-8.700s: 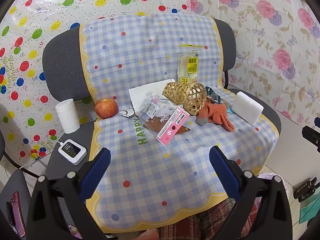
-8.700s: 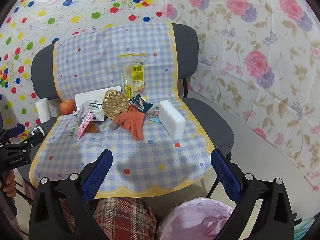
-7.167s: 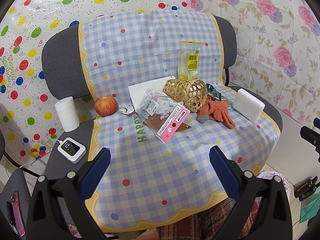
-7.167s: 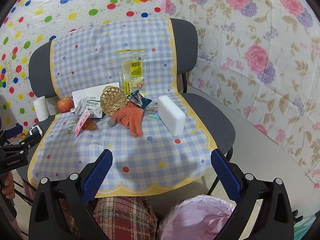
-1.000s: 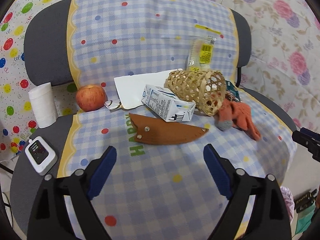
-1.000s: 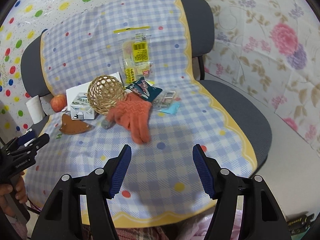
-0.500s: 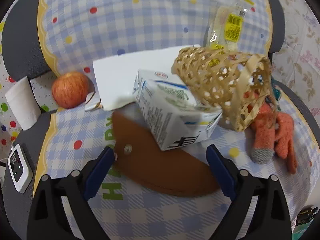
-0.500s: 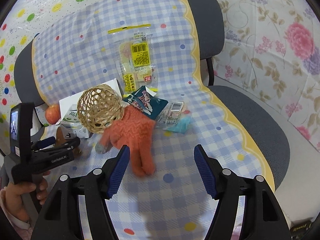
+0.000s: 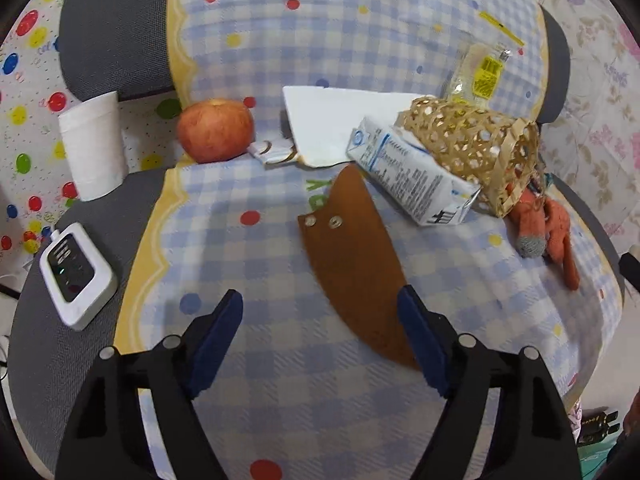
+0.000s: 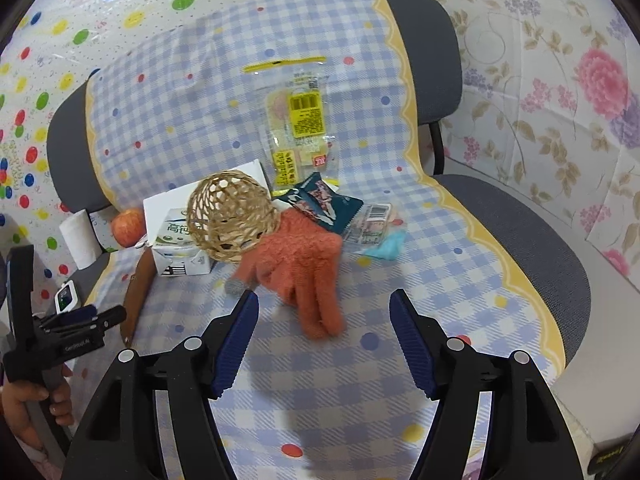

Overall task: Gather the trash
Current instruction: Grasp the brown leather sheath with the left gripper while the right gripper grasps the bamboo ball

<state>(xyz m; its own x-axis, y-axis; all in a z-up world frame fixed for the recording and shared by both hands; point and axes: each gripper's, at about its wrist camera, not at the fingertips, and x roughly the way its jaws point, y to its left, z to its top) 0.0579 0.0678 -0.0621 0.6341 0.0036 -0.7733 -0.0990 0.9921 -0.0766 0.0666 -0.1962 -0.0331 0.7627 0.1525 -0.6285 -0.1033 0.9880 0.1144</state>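
Note:
A milk carton (image 9: 412,184) lies on the checked chair cover, against a tipped wicker basket (image 9: 468,148). A brown leather sheath (image 9: 352,264) lies in front of it. My left gripper (image 9: 320,312) is open and empty, low over the sheath's near end. My right gripper (image 10: 324,312) is open and empty, just above the fingers of an orange glove (image 10: 300,264). Behind the glove lie a dark snack wrapper (image 10: 324,204), a clear barcoded wrapper (image 10: 372,224), a blue scrap (image 10: 388,248) and a yellow-labelled clear bag (image 10: 300,132). The carton (image 10: 180,248) and basket (image 10: 232,216) also show in the right wrist view.
An apple (image 9: 216,130), a white paper sheet (image 9: 340,124) and a small torn wrapper (image 9: 272,152) sit at the back. A paper roll (image 9: 94,146) and a white device (image 9: 76,276) rest on the grey seat (image 9: 48,360) at left. The left gripper's handle (image 10: 60,340) shows in the right wrist view.
My left gripper has pulled back and swung left from the carton; the sheath now lies between its fingers. My right gripper has moved closer to the glove.

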